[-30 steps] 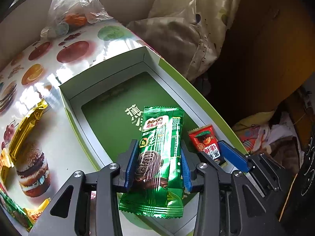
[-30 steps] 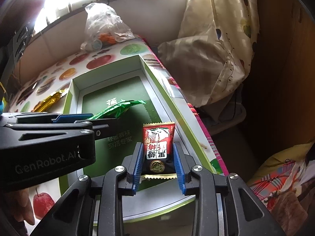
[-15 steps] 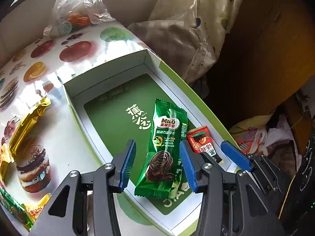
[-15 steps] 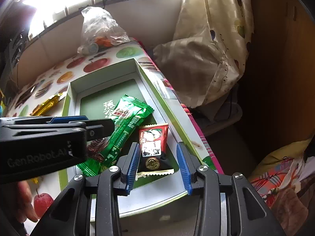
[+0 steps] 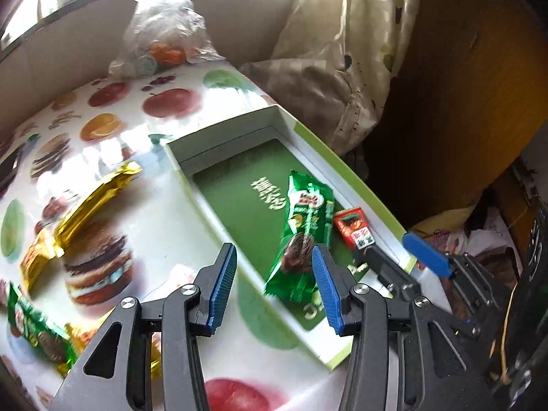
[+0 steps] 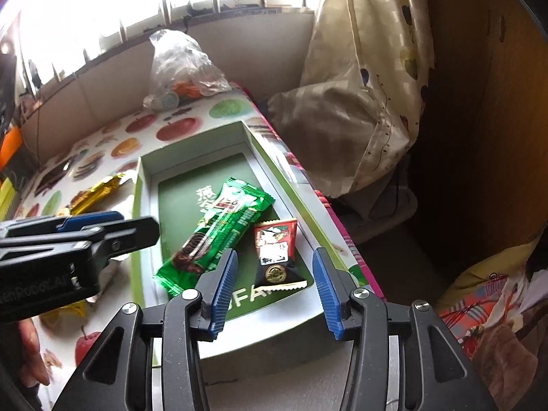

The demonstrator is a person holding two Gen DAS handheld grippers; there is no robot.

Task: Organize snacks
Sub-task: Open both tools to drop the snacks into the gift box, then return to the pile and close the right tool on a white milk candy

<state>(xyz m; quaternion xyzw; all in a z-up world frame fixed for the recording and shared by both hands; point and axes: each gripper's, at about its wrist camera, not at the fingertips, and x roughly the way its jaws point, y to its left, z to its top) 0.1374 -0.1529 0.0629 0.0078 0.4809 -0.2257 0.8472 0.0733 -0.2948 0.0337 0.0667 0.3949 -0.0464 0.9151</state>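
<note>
Both sets of jaws stand apart with nothing pinched: the left gripper [image 5: 274,287] holds its blue pads spread over the near rim of the box, low centre of its frame, while the right gripper [image 6: 274,286] is opening its jaws, the small red and black packet [image 6: 278,257] lying loose on the box floor between them, untouched. Beside it, touching or nearly so, the green wafer bar [image 6: 214,236] lies slanted across the green floor of the shallow box [image 6: 144,185], mid-frame. Both look feather-light, with crinkly, slick foil; the bar is probably brittle inside, so I'd pinch across its narrow middle, gently, or take a crimped end seam. Further out, at the left of the left view, a gold wrapper [image 5: 92,202] and another green bar [image 5: 37,332] wait on the fruit-print tabletop [image 5: 164,102]; flat and slippery, they'd call for low, level jaws.
</note>
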